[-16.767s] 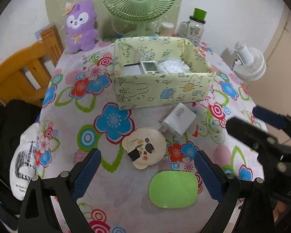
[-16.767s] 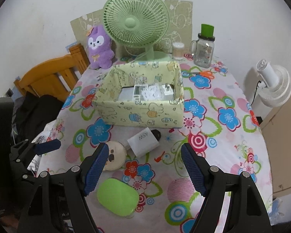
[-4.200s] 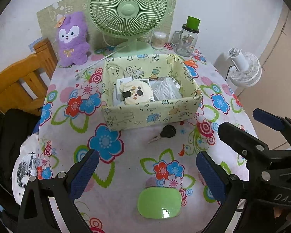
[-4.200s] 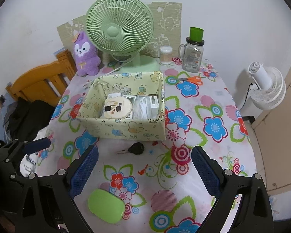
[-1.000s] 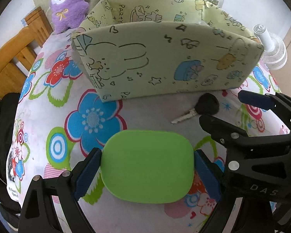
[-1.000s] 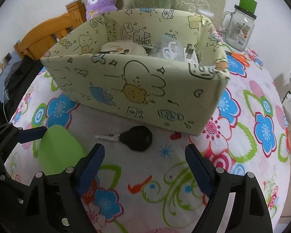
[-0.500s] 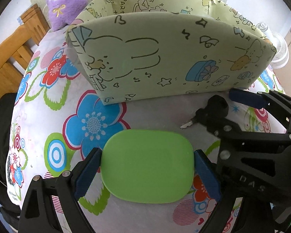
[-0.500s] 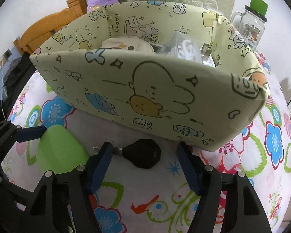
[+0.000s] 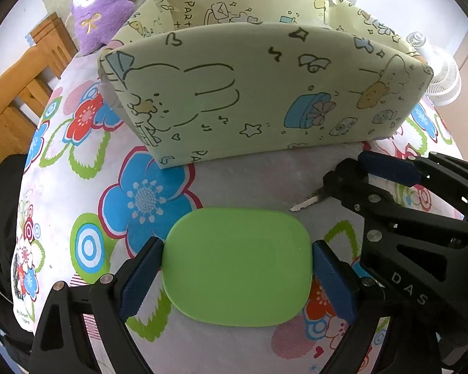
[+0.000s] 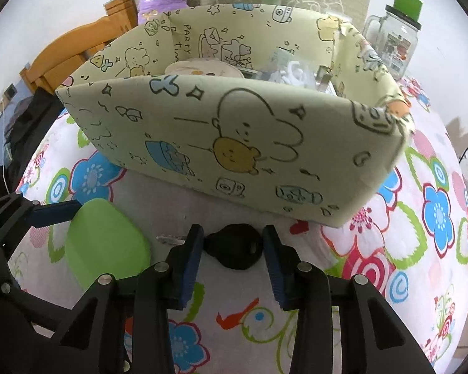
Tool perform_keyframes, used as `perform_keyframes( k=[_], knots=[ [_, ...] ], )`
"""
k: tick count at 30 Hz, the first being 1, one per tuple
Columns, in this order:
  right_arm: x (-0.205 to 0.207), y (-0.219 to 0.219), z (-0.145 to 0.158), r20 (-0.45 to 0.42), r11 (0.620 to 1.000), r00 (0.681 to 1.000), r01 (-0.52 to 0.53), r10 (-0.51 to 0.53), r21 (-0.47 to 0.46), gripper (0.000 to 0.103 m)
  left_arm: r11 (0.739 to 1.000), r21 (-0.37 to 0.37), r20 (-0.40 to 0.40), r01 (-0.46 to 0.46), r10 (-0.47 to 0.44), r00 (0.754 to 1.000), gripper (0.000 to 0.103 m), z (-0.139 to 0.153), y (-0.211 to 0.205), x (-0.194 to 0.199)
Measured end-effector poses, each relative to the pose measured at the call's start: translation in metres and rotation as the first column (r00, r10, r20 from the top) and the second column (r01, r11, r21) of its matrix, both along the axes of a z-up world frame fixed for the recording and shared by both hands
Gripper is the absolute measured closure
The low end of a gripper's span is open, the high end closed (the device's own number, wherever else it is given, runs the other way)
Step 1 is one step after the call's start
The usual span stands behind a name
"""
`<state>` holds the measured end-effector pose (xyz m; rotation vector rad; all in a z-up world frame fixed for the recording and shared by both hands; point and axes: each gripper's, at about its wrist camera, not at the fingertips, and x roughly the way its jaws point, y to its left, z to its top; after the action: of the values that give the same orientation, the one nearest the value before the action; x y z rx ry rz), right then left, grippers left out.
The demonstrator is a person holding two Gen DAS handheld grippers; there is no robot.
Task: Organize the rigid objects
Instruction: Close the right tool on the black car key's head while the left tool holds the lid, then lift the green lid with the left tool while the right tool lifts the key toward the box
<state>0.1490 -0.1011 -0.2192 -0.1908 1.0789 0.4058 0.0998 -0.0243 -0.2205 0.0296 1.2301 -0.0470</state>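
Flowered cloth [image 9: 146,196] covers the table, and a pale yellow cartoon-printed box [image 9: 259,99] stands on it in front of both grippers, with a purple plush toy [image 9: 99,3] and a wooden chair [image 9: 18,99] beyond. The left gripper [image 9: 237,268] has its blue pads touching the two short ends of a flat green rounded case [image 9: 237,265] lying on the cloth just before the box; it looks like hard, smooth plastic, light and stiff but probably slippery, so gripping across its full width as here seems sensible, with firm pressure at the edges. The right gripper [image 10: 232,249] has just been closing its jaws around the black head of a key [image 10: 234,244] lying close to the box's front wall; a thin gap seems to remain on each side, so I judge it not yet pinched. The key is small, rigid and light, and its thick plastic head offers the better hold, since the thin metal blade lies flat on the cloth. Only the right wrist view looks over the rim to a round cream item and white bits inside the box, and shows a glass jar with a green lid [image 10: 393,40]; the left view alone shows the case's whole outline and the key blade pointing towards it.
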Motion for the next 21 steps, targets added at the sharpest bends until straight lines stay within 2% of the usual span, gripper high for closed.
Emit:
perform_keyframes(
  k=[4, 7, 9, 21],
  knots=[
    [-0.008, -0.005, 0.003, 0.007, 1.000, 1.000, 0.014, -0.014, -0.002, 0.064, 1.000, -0.006, 0.006, 0.000, 0.000, 1.000, 0.008, 0.003, -0.005, -0.007],
    [-0.012, -0.013, 0.008, 0.012, 1.000, 1.000, 0.020, -0.020, 0.008, 0.071, 1.000, -0.010, 0.015, 0.000, 0.001, 1.000, 0.008, 0.007, -0.008, -0.011],
    [-0.013, -0.020, 0.007, 0.001, 1.000, 1.000, 0.019, -0.019, -0.006, 0.079, 1.000, 0.002, 0.017, 0.005, -0.005, 1.000, 0.008, 0.006, -0.012, -0.014],
    [-0.050, -0.027, -0.001, -0.054, 0.999, 0.997, -0.052, 0.052, -0.001, 0.077, 1.000, -0.002, 0.001, -0.018, 0.018, 1.000, 0.008, 0.002, -0.017, -0.040]
  ],
)
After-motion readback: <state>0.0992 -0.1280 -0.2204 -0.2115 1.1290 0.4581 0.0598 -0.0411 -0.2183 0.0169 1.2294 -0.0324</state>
